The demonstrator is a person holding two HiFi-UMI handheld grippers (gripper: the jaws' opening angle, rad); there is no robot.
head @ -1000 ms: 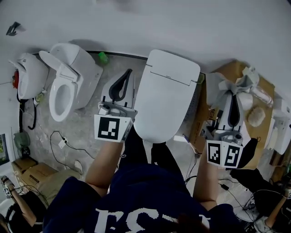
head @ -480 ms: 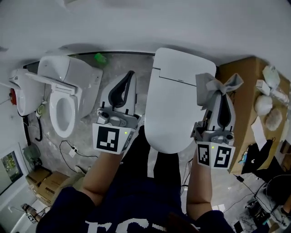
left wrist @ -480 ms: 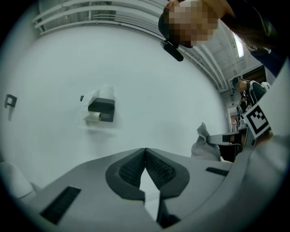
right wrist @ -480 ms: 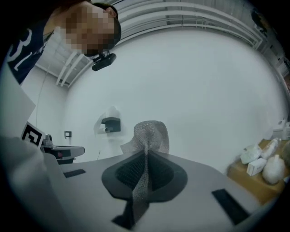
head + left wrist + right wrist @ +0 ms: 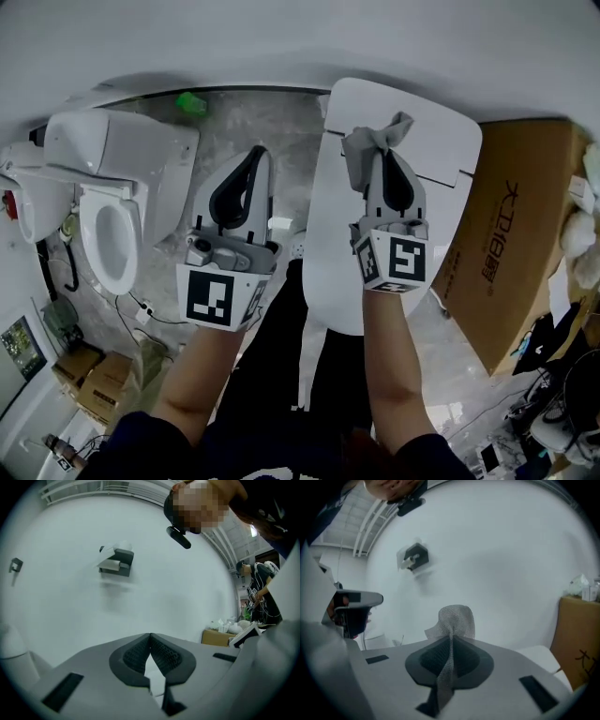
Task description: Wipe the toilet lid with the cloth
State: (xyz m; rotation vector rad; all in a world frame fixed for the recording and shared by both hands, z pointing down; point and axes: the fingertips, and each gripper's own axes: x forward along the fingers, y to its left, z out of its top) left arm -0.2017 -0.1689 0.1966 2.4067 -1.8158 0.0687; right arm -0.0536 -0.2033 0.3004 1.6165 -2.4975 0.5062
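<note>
A white toilet with its lid [image 5: 352, 253] down stands below me in the head view. My right gripper [image 5: 393, 155] hangs over the lid's far half, shut on a grey mesh cloth [image 5: 367, 148] that bunches past the jaw tips. In the right gripper view the cloth [image 5: 453, 623] runs pinched between the jaws, above the right gripper [image 5: 450, 637]. My left gripper [image 5: 259, 154] is held left of the lid over the stone floor, shut and empty; in its own view the left gripper [image 5: 150, 635] points at a white wall.
A second toilet [image 5: 111, 202] with its seat showing stands to the left. A brown cardboard box [image 5: 511, 239] stands right of the lid. Small boxes [image 5: 80, 384] and cables lie on the floor at lower left. A grey fitting [image 5: 116, 562] is mounted on the wall.
My right gripper has carried the cloth leftward from beside the cardboard box to over the toilet lid. The left gripper has stayed left of the lid.
</note>
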